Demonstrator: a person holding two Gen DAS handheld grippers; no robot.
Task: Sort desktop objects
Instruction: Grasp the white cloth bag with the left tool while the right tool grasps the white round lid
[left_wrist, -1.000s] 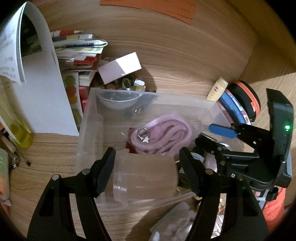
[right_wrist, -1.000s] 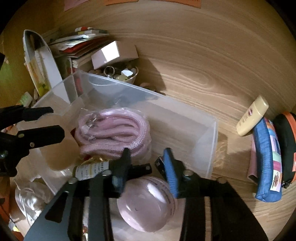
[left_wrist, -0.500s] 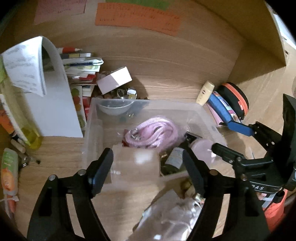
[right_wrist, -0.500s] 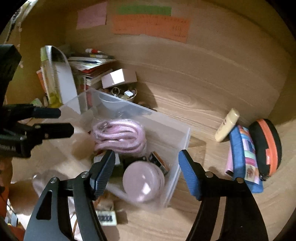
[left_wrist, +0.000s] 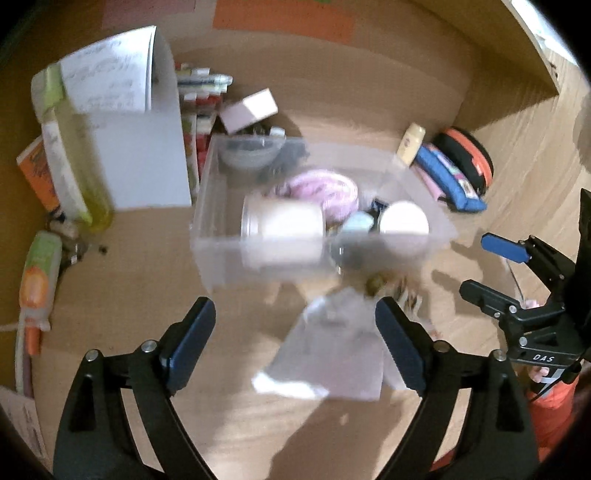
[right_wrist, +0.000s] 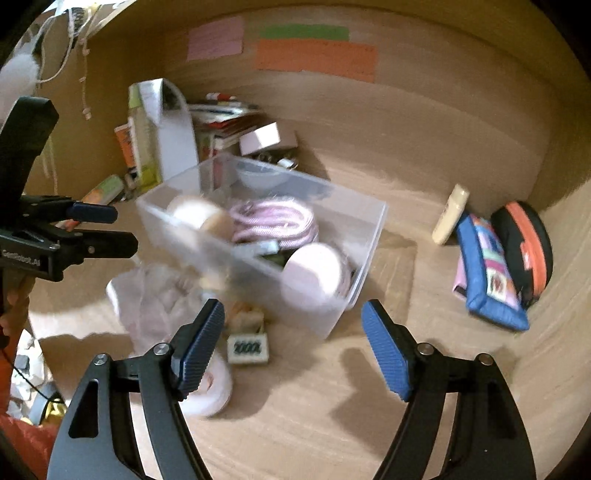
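A clear plastic bin stands on the wooden desk. It holds a frosted cup on its side, a coiled pink rope and a round pink case. My left gripper is open and empty, pulled back in front of the bin. My right gripper is open and empty, near the bin's right corner. Both views are blurred.
A clear bag and a small patterned box lie in front of the bin. Papers and books stand at back left. A tube, a blue pouch and a black-orange case lie right.
Both grippers let go of the cup and the pink case inside the bin, opened wide and pulled back and up away from the bin.
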